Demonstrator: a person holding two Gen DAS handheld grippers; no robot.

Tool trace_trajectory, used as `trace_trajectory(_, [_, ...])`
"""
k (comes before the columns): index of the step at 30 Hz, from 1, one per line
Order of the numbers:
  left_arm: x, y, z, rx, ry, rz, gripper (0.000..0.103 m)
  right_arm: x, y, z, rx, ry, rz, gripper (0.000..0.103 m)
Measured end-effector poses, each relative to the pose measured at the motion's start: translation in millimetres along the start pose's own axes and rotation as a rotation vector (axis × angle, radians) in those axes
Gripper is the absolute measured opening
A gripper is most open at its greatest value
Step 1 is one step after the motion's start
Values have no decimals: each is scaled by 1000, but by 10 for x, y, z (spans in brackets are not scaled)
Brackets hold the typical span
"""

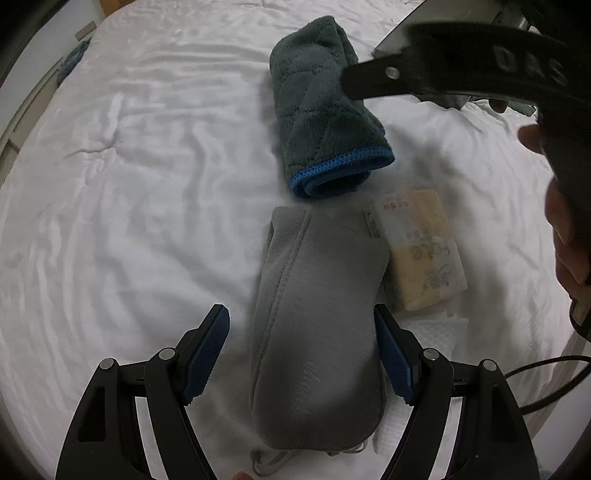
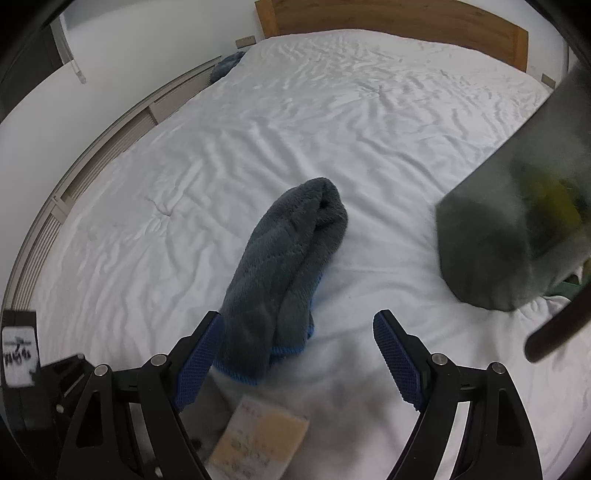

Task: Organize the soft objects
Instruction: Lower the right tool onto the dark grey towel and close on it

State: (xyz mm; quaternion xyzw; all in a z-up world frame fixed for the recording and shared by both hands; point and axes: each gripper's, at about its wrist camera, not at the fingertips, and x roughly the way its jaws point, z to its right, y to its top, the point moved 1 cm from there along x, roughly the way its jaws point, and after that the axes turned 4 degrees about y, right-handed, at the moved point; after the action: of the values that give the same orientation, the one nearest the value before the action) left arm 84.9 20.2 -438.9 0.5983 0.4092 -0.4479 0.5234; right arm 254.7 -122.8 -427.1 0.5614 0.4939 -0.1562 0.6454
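A grey fleece pouch (image 1: 317, 332) lies on the white bed sheet (image 1: 147, 184). My left gripper (image 1: 302, 325) is open with the pouch between its blue pads, the right pad touching it. A rolled dark grey towel with blue edging (image 1: 321, 122) lies beyond the pouch. A yellow tissue pack (image 1: 421, 254) lies right of the pouch on a white textured cloth (image 1: 436, 332). My right gripper (image 2: 299, 328) is open just above the towel (image 2: 284, 266), its left pad against it. The tissue pack (image 2: 258, 439) shows below it.
The right gripper's black body (image 1: 461, 70) hangs over the towel's far end in the left wrist view. A grey bag (image 2: 509, 229) stands at the right of the bed. A wooden headboard (image 2: 388, 22) and a blue cloth (image 2: 225, 66) are at the far edge.
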Motion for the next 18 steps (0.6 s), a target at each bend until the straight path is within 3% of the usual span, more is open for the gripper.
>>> trace_trajectory(18, [264,22,-112,14,-25,-22,73,606,259,90,49,44,-49,83])
